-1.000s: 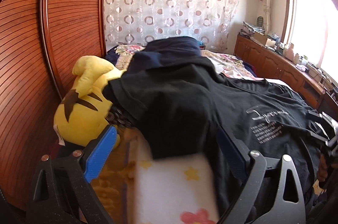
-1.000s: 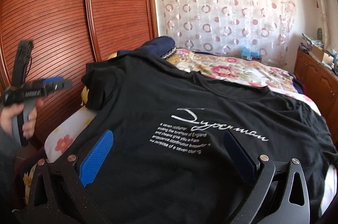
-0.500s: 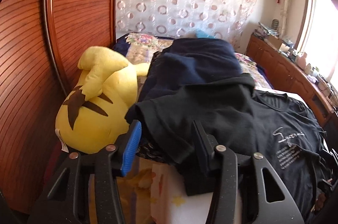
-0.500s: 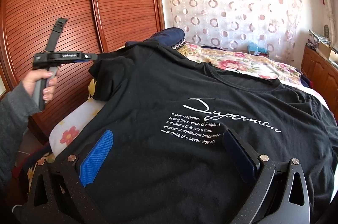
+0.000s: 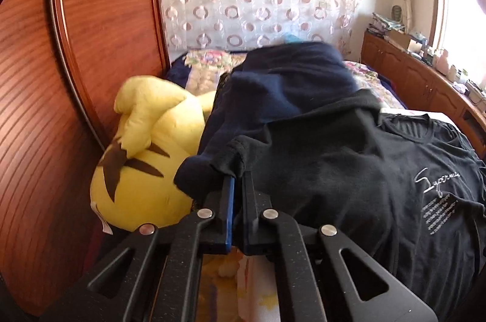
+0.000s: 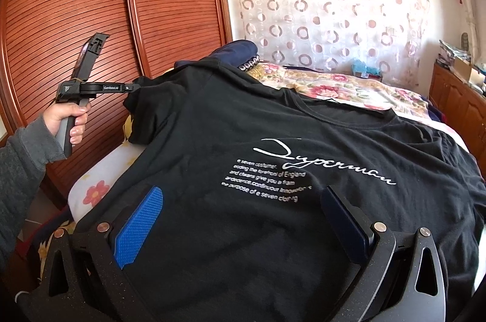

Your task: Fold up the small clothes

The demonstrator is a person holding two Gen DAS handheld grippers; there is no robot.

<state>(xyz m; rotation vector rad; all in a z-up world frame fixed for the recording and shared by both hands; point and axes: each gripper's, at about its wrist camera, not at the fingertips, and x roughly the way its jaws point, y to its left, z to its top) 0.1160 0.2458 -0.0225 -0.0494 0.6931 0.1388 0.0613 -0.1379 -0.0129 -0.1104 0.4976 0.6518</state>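
A black T-shirt [image 6: 273, 140] with white script print lies front up, spread across the bed. In the left wrist view my left gripper [image 5: 238, 179] is shut on the hem of the shirt's left sleeve [image 5: 231, 158]. The same gripper shows in the right wrist view [image 6: 133, 87], held by a hand at the sleeve tip. My right gripper [image 6: 243, 200] is open, its blue-padded fingers [image 6: 142, 218] hovering over the shirt's lower front, holding nothing.
A yellow plush toy [image 5: 145, 158] lies at the bed's left edge beside the wooden sliding wardrobe doors [image 6: 91, 18]. A dark navy garment [image 5: 288, 79] is piled behind the shirt. A floral bedspread [image 6: 334, 85] covers the bed. A wooden cabinet [image 5: 425, 85] runs along the right.
My left gripper moved forward to the sleeve and closed on its hem. The right gripper stayed open over the shirt's front.
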